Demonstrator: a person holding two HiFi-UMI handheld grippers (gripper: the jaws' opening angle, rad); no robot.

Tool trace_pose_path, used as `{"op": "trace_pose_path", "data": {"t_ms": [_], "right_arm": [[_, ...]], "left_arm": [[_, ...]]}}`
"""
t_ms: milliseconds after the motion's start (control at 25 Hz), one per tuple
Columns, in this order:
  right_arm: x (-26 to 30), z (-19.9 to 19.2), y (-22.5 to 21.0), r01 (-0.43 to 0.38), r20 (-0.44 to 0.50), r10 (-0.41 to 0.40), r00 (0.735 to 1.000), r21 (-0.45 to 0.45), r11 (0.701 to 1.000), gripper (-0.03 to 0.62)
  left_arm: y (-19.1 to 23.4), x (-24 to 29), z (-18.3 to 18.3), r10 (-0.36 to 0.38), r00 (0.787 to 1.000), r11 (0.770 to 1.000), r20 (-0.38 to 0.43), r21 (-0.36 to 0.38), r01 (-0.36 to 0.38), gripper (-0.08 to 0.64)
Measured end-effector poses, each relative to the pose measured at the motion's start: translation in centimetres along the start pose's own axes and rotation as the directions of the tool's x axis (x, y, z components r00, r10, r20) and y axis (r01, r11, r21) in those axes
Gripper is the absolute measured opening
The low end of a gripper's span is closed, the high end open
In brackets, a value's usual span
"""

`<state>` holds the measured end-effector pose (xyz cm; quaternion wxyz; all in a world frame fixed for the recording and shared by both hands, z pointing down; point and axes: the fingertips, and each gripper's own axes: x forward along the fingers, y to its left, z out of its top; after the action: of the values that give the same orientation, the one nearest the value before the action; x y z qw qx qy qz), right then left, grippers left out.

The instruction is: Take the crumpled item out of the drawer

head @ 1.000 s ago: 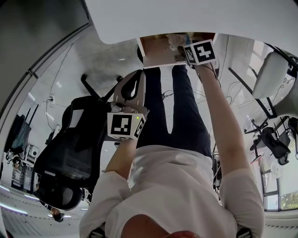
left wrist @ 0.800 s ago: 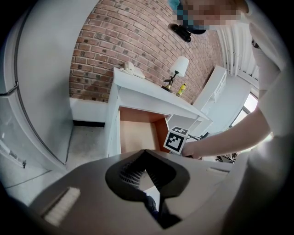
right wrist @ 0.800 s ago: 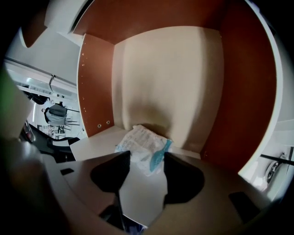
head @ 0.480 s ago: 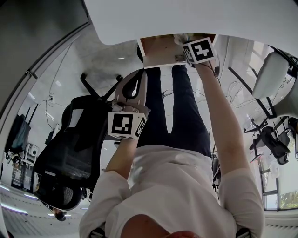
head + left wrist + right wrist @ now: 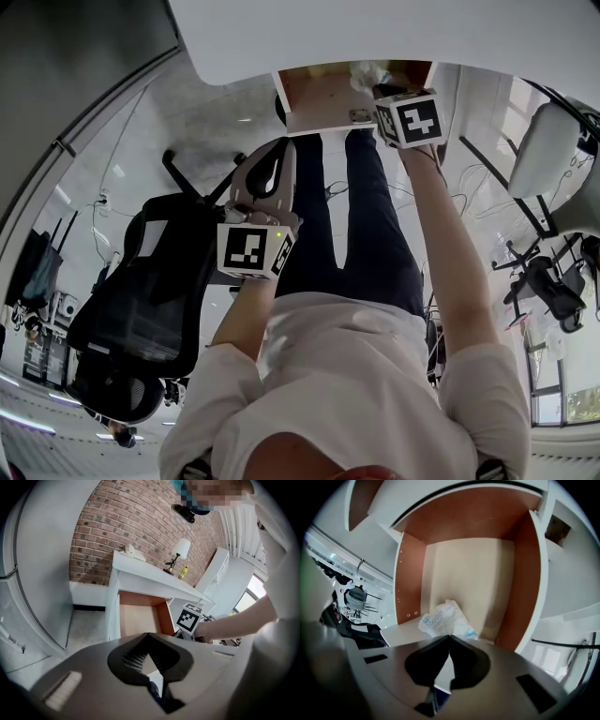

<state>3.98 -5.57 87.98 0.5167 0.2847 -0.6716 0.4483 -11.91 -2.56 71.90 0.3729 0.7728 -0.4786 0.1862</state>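
The drawer (image 5: 474, 569) stands pulled out, with a pale floor and brown sides; it also shows under the white desk in the head view as the drawer (image 5: 319, 101). A crumpled white item with blue print (image 5: 447, 618) sits right at the tips of my right gripper (image 5: 449, 636), which is shut on it near the drawer's front edge. From the head camera the crumpled item (image 5: 367, 77) pokes out just beyond the right gripper (image 5: 382, 92). My left gripper (image 5: 149, 635) is shut and empty, held back from the drawer (image 5: 136, 620); in the head view the left gripper (image 5: 281, 145) hangs over the person's lap.
A white desk top (image 5: 375, 37) overhangs the drawer. A black office chair (image 5: 141, 309) stands on the left, a white chair (image 5: 548, 150) on the right. A lamp (image 5: 180, 551) stands on the white unit in front of a brick wall (image 5: 126, 522).
The right gripper's marker cube has drawn back from the drawer toward the person, and the crumpled item has shifted with it. The left gripper has stayed put.
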Motion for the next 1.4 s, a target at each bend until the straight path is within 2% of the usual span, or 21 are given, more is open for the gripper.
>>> {"op": "trace_pose_path", "data": {"t_ms": [240, 360, 440, 640, 800, 960, 1120, 1280, 1400], "right_arm": [[-3.7, 0.6, 1.5, -0.008, 0.167, 0.002, 0.986, 0.035, 0.999, 0.011], [-5.8, 0.3, 2.3, -0.008, 0.243, -0.008, 0.970, 0.062, 0.998, 0.011], [-7.4, 0.1, 2.9, -0.023, 0.311, -0.005, 0.950, 0.085, 0.996, 0.011], [-12.2, -0.5, 4.4, -0.080, 0.499, 0.002, 0.866, 0.135, 0.988, 0.011], [-16.2, -1.0, 5.8, -0.077, 0.607, 0.008, 0.795, 0.089, 0.993, 0.011], [-20.3, -1.6, 6.4, -0.040, 0.673, -0.021, 0.739, 0.075, 0.996, 0.011], [-24.9, -1.4, 7.9, -0.034, 0.752, -0.007, 0.660, 0.038, 0.999, 0.011], [-29.3, -0.7, 9.7, -0.026, 0.782, 0.015, 0.623, 0.002, 1.000, 0.011], [-33.1, 0.7, 10.9, -0.011, 0.816, 0.030, 0.578, -0.029, 1.000, 0.009]], "left_arm": [[-0.8, -0.3, -0.5, -0.009, 1.000, 1.000, 0.006, 0.017, 0.009, 0.008], [-1.4, -0.8, -0.7, -0.005, 1.000, 1.000, 0.010, 0.023, 0.004, 0.008], [-1.9, -1.1, -0.9, -0.007, 1.000, 0.999, 0.014, 0.031, 0.007, 0.008], [-3.1, -2.2, -0.3, -0.004, 0.999, 0.999, 0.040, 0.048, 0.002, 0.008], [-4.9, -3.6, 0.9, -0.059, 0.995, 0.998, 0.075, 0.039, 0.056, 0.008], [-6.7, -5.6, 2.6, -0.066, 0.992, 0.996, 0.111, 0.063, 0.059, 0.008], [-7.7, -8.1, 4.6, -0.041, 0.989, 0.996, 0.142, 0.088, 0.029, 0.008], [-8.7, -11.0, 8.2, -0.015, 0.980, 0.994, 0.200, 0.111, -0.007, 0.008], [-9.2, -12.7, 11.5, -0.007, 0.968, 0.989, 0.252, 0.144, -0.030, 0.008]]}}
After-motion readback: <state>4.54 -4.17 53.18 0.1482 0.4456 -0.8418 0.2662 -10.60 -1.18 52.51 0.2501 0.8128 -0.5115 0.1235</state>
